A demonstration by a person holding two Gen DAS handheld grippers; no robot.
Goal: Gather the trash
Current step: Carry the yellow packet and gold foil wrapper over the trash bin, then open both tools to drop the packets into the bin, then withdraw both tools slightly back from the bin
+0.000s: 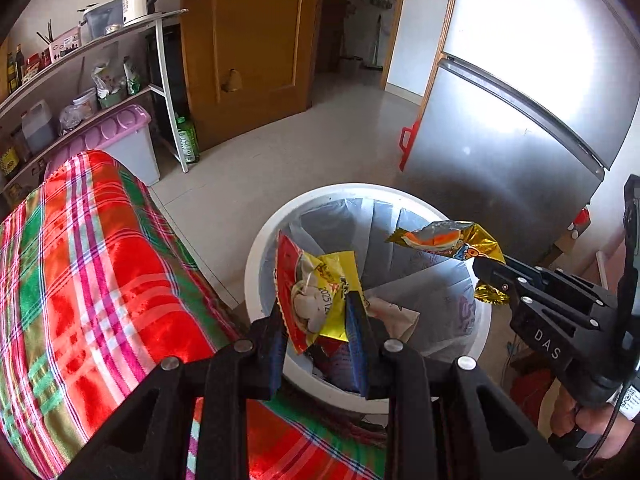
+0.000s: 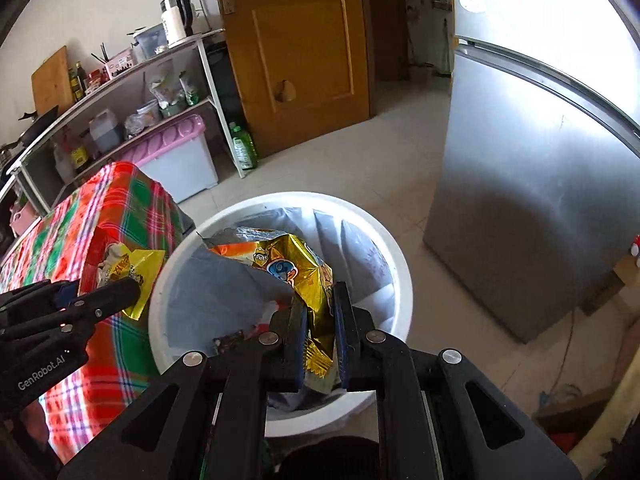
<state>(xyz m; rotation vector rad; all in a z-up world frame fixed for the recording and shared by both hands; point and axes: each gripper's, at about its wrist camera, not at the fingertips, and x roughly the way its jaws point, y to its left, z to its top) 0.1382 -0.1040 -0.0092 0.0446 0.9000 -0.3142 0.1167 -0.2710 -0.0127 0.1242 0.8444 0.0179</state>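
A white trash bin [image 1: 256,256] with a grey liner stands on the floor beside the table; it also shows in the right wrist view [image 2: 396,272]. My left gripper [image 1: 318,320] is shut on a red and yellow snack wrapper [image 1: 316,292], held over the bin's near rim. In the right wrist view that wrapper [image 2: 132,268] and the left gripper [image 2: 100,300] sit at the left, over the table edge. My right gripper [image 2: 320,320] is shut on a gold and orange foil wrapper [image 2: 304,272], held above the bin opening. It shows in the left wrist view [image 1: 452,242] with the right gripper [image 1: 494,284].
A table with a red, green plaid cloth [image 1: 88,264] lies left of the bin. A silver fridge [image 1: 512,128] stands to the right. A shelf unit [image 1: 100,80], a pink-lidded box [image 1: 128,144] and a wooden door [image 1: 248,48] are behind. Some trash [image 1: 396,316] lies in the bin.
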